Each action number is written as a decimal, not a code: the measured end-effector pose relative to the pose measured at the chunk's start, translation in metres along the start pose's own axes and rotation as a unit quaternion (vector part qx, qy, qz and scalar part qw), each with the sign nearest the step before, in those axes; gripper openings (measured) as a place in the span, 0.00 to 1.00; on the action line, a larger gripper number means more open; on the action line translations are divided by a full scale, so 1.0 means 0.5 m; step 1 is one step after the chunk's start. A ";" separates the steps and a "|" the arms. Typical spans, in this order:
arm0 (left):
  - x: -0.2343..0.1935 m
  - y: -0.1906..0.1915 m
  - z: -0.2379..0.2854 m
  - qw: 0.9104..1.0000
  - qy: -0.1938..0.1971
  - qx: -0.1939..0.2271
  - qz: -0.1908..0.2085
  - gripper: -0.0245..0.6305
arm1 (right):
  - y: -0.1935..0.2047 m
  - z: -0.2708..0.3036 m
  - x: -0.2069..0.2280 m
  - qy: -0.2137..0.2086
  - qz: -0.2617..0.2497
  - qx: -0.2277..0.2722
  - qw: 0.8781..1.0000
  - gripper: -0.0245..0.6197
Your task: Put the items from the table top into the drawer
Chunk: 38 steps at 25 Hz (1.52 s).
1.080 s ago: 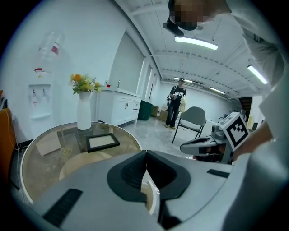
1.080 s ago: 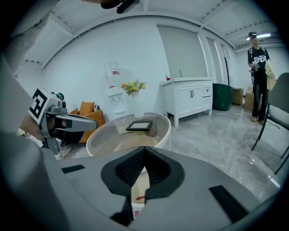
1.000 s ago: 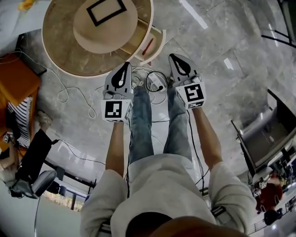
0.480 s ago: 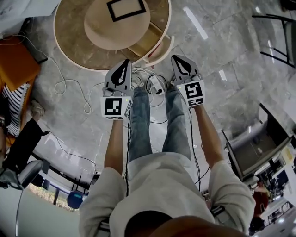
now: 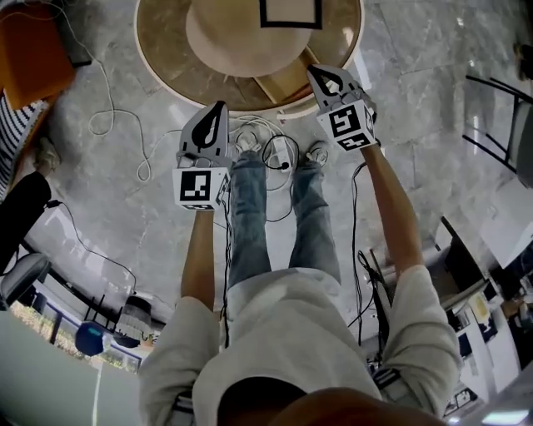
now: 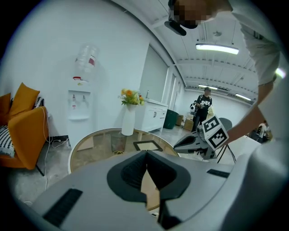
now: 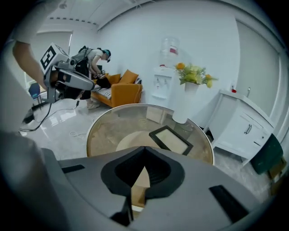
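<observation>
Jaws pressed together and empty on both left gripper (image 5: pixel 219 110) and right gripper (image 5: pixel 319 73), pointed at twelve o'clock toward the round glass table (image 5: pixel 166 71), likely readying for its picture frame (image 5: pixel 290 12).

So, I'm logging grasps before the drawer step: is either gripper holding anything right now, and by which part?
Nothing is held. The left gripper and the right gripper both have their jaws shut together with nothing between them.

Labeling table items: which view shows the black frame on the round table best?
Right gripper view: the black frame lies whole and largest on the table. The left gripper view shows it small and foreshortened; the head view crops it at the top edge.
</observation>
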<state>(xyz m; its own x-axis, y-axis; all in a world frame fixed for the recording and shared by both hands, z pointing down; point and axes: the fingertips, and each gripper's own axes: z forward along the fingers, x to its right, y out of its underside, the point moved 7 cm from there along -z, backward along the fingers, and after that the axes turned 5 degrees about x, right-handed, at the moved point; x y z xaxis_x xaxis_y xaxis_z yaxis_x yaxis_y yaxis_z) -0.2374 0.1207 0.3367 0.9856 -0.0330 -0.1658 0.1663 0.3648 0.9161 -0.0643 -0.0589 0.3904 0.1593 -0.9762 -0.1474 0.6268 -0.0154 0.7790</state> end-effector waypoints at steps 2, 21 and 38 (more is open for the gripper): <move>-0.025 0.001 -0.013 1.000 -0.015 0.001 -0.006 0.06 | -0.017 0.041 0.013 -0.026 -0.044 -0.019 0.999 0.08; -0.092 0.054 -0.077 0.997 -0.063 0.000 -0.041 0.06 | 0.004 0.297 0.120 -0.159 -0.247 -0.223 0.930 0.18; -0.020 0.051 -0.024 1.000 -0.014 -0.011 -0.017 0.06 | 0.063 0.188 0.138 -0.091 -0.188 -0.183 0.961 0.17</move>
<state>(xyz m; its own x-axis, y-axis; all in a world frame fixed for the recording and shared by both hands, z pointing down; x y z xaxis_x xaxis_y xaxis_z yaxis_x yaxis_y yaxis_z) -0.2434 0.1414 0.3575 0.9799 -0.0715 -0.1863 0.1994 0.3832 0.9019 -0.1055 -0.1469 0.4621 -0.2464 -0.9384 -0.2420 0.8457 -0.3302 0.4192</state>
